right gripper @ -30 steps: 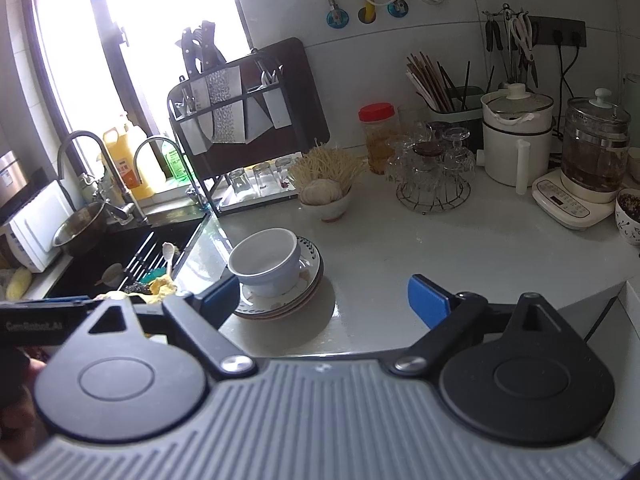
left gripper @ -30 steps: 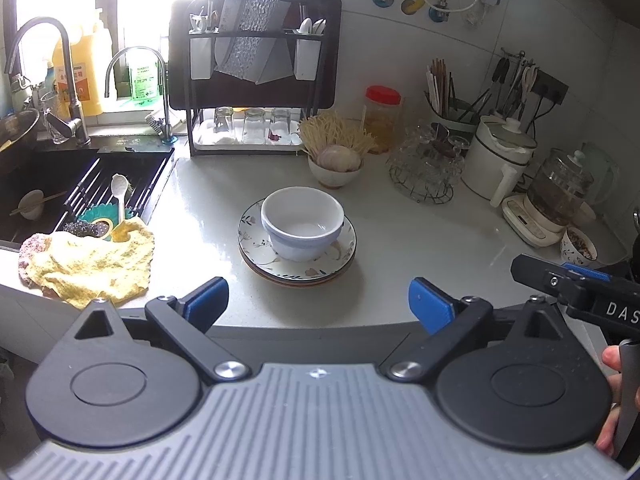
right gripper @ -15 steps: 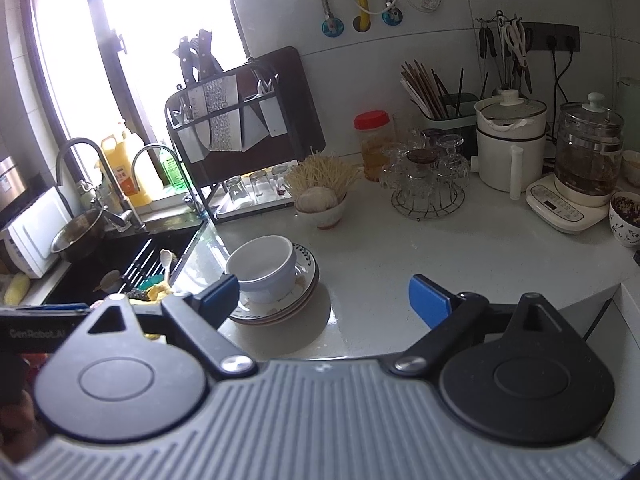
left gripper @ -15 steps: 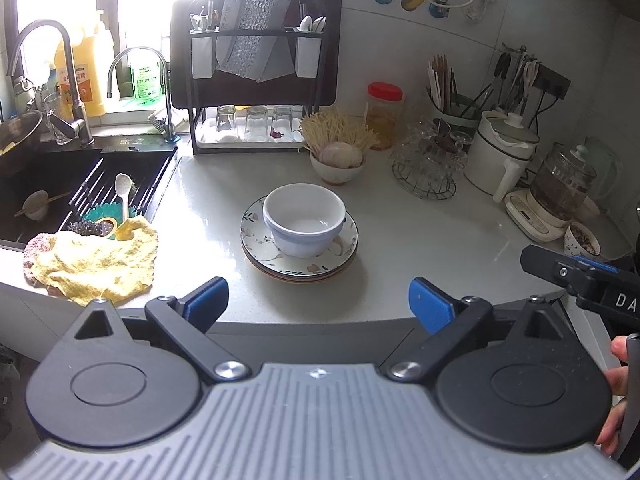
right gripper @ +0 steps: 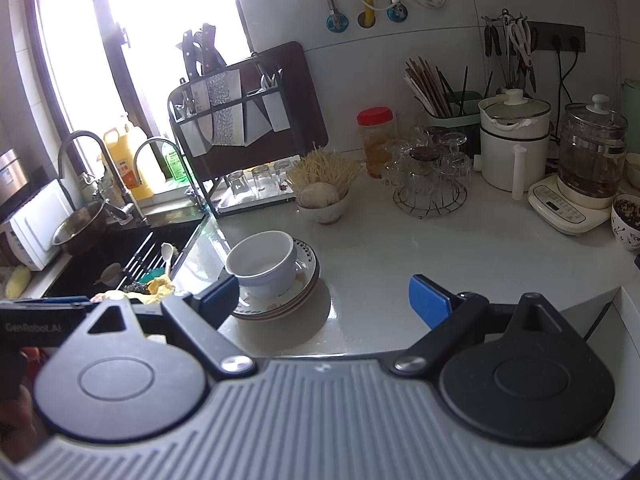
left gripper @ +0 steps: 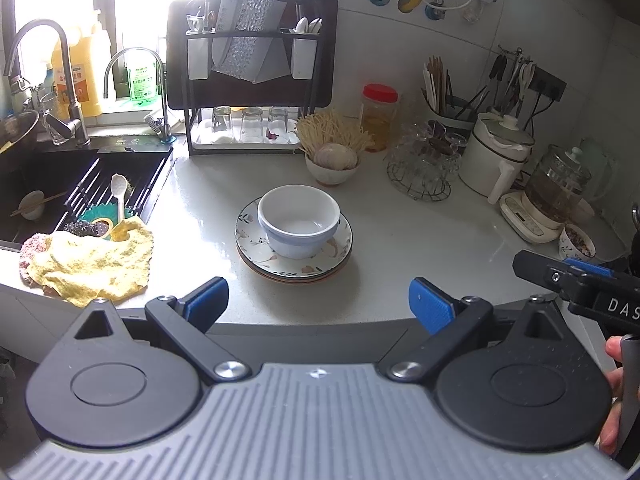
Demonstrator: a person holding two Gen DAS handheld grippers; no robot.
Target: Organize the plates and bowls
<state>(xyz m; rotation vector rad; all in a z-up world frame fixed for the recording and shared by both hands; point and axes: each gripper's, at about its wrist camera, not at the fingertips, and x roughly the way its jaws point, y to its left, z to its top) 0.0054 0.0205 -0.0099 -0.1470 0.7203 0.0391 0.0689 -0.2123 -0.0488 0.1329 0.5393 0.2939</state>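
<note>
A white bowl sits in a stack of plates near the front edge of the white counter, bare surface to its right. The left gripper and right gripper hover before that edge, jaws spread wide, empty. Left of the stack: sink, yellow cloth. Behind: small bowl, dish rack, glass stand, kettle.
</note>
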